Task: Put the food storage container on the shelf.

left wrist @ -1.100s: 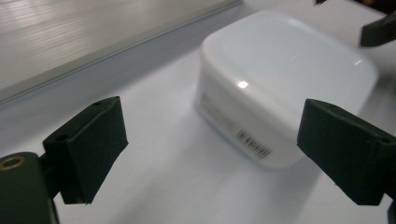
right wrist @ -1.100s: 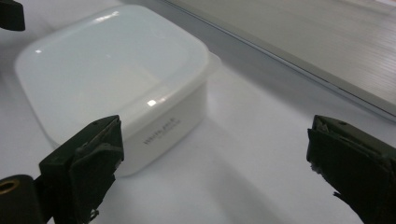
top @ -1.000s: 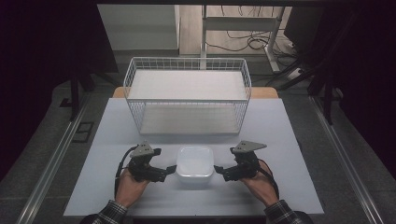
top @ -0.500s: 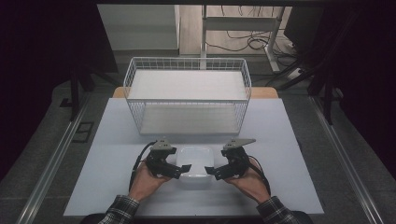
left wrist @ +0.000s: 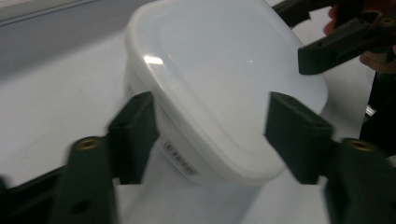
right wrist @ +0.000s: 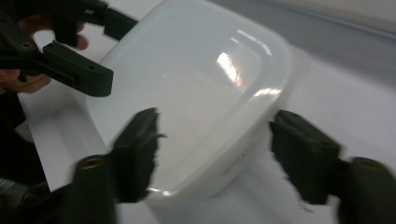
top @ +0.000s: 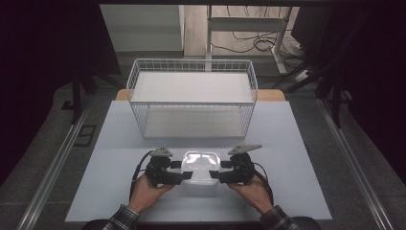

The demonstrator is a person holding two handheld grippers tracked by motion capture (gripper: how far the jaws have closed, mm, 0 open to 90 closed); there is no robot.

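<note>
Looks like the grab step: the white lidded container (top: 201,165) sits between both sets of spread jaws, left gripper (top: 178,171) and right gripper (top: 219,170) straddling opposite ends. Next they'd need to squeeze evenly, probably for the wire basket (top: 192,98).

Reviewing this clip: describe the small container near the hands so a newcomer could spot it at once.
On the pale table, look in front of the white wire basket, toward the person's edge. There, between the left gripper and the right gripper, sits a tub. It is low, milky white plastic with rounded corners and a glossy lid, unlike the open wire basket.
</note>
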